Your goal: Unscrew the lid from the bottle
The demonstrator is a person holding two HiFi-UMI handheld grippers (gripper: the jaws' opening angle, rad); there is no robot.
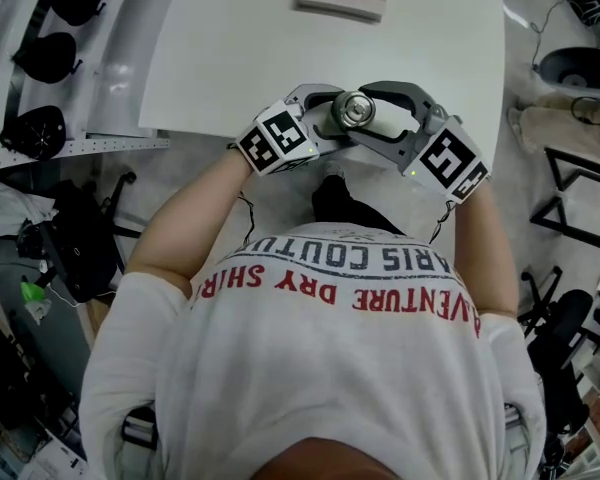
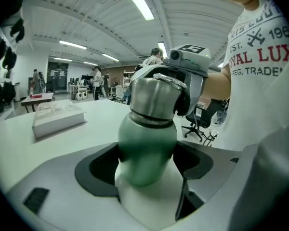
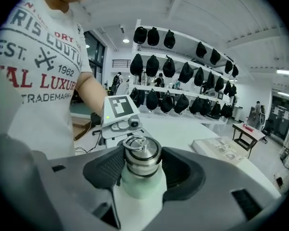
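White table [image 1: 280, 48], near edge: bottle [image 2: 147, 143] held over it, long axis near upright, lid [image 3: 142, 155] uppermost. Left gripper [image 2: 147, 170] clamped on the green body; right gripper [image 3: 142, 170] clamped on the lid, from the opposite side. Judgement: the twist turns about that axis.

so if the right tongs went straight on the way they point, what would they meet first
the steel lid, already clamped between them; beyond it, probably the left tongs

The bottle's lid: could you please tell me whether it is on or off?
On. In the left gripper view the steel lid sits atop the green bottle; how tightly, cannot tell.
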